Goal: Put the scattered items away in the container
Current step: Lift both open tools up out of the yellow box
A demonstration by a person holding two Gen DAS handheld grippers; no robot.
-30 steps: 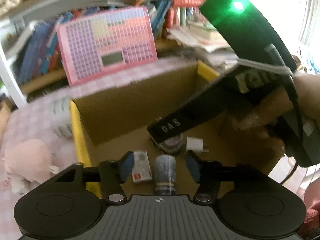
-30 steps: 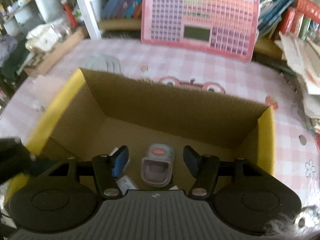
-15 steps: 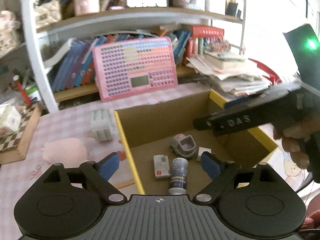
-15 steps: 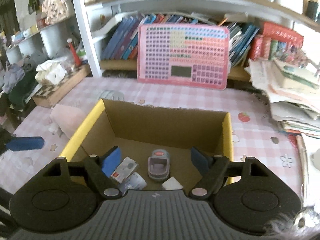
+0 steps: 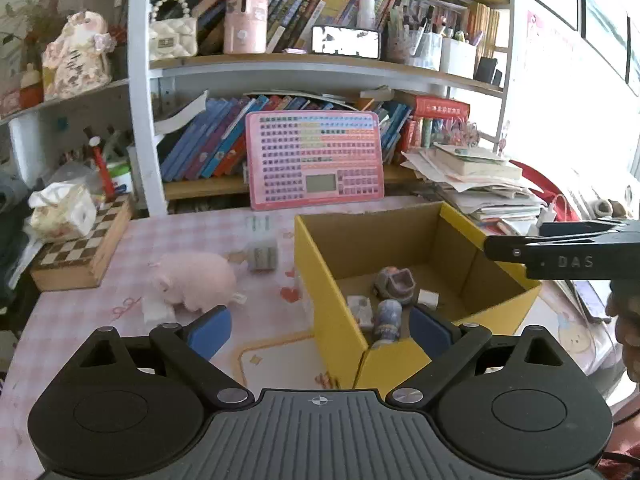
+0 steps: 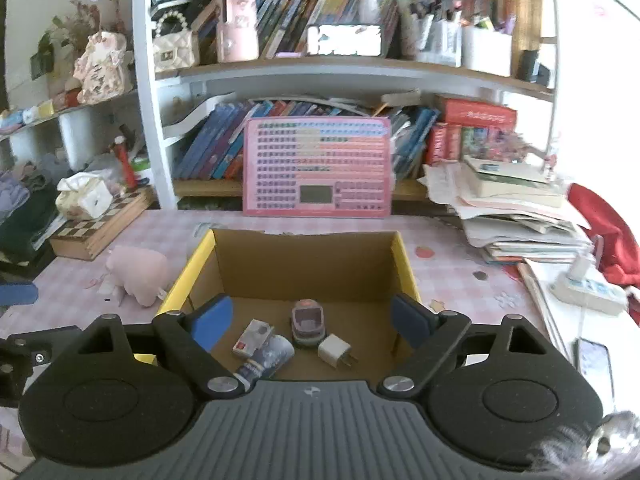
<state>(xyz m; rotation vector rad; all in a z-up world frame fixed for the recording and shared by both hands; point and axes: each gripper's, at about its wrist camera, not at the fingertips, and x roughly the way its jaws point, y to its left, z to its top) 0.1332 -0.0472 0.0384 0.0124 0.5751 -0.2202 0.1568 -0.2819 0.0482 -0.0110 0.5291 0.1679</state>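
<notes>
Both your grippers have pulled back from the cardboard box (image 6: 308,264); left gripper (image 5: 320,328) and right gripper (image 6: 308,320), jaws just opened, stand wide and empty. At ten o'clock of it sits the pink plush pig (image 5: 192,280).

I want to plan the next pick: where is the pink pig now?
The pig lies on the table, outside and left of the box in both views, near the chessboard.

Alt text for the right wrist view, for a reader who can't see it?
An open, empty right claw hangs over a yellow-edged cardboard box holding a white plug, a small carton, a tube and a grey clip device. A pink plush pig lies outside.
</notes>
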